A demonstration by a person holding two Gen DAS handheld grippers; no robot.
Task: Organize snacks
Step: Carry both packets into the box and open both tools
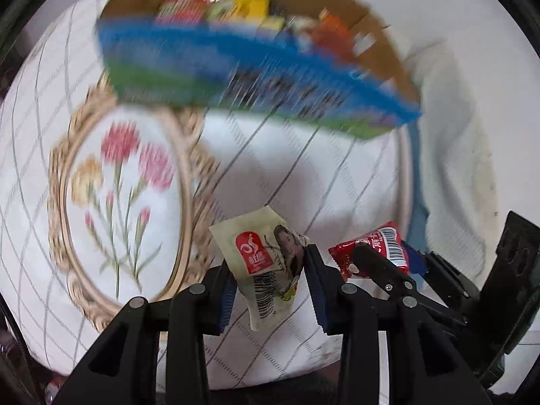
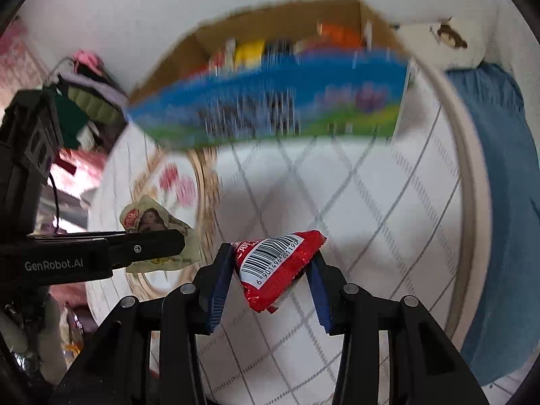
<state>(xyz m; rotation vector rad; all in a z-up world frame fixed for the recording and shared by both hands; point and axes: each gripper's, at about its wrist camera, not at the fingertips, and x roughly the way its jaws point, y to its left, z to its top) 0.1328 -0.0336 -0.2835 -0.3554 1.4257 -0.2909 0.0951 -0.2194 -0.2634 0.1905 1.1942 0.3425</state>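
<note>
The pale packet (image 1: pixel 266 270), cream with a red logo and a barcode, hangs between the blue pads of the left gripper (image 1: pixel 271 290), which is clenched on its sides; its top corner rises above the fingertips and its lower end droops below them, clear of the tablecloth (image 1: pixel 303 182). The red packet (image 2: pixel 278 266), with a white barcode label facing up, is pinched the same way in the right gripper (image 2: pixel 273 287), its pointed right corner poking past the right pad and its bottom edge hanging free. The two grippers sit close side by side: in the left wrist view the right gripper (image 1: pixel 378 263) with the red packet (image 1: pixel 371 249) appears just to the right, and in the right wrist view the left gripper (image 2: pixel 155 243) with the pale packet (image 2: pixel 152 222) appears just to the left. Both packets are held up off the table. Beyond them, at the far side, stands an open cardboard box (image 1: pixel 256 64) with a blue and green printed front wall, blurred, and inside it a jumble of coloured snacks (image 1: pixel 216 3), red, yellow and orange, too smeared to tell apart. The white tablecloth bears a grey diamond grid and, to the left, a gold oval frame (image 1: pixel 121 199) with pink flowers. To the far right in the right wrist view, a blue cloth (image 2: pixel 499 202) hangs beside the round table edge.
</note>
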